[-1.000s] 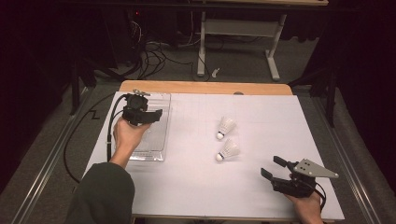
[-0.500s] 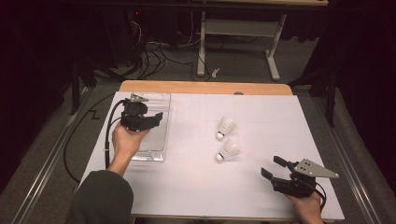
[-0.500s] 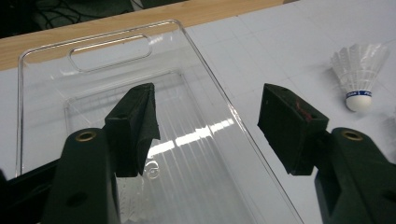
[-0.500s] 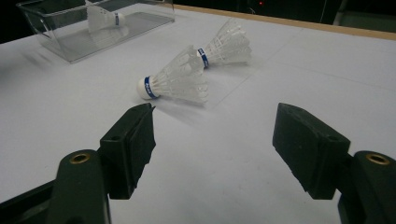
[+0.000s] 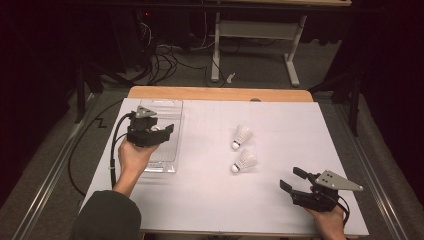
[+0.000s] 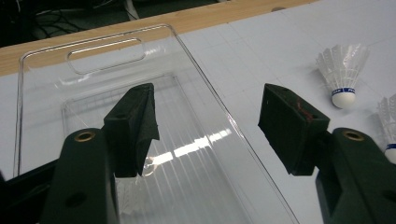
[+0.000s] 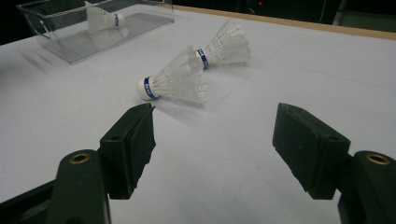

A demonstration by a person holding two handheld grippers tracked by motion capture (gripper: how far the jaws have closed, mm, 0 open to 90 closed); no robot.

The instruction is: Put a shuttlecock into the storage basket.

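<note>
While lying flat at the table's left, clear rectangular plastic tray (image 5: 165, 150) holding one white feathered shuttlecock (image 7: 105, 19), left gripper (image 5: 167, 131) hovering above it with jaws spread and empty, two more white shuttlecocks (image 5: 242, 136) lying mid-table, right gripper (image 5: 292, 179) resting nearby, jaws gaping.

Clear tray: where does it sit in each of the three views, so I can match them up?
High view: clear tray at the left of the white table.
Left gripper view: it fills the left and centre, seen close from above.
Right gripper view: top left corner, far off.
Shared landmark: the wooden table edge beyond the tray.
</note>
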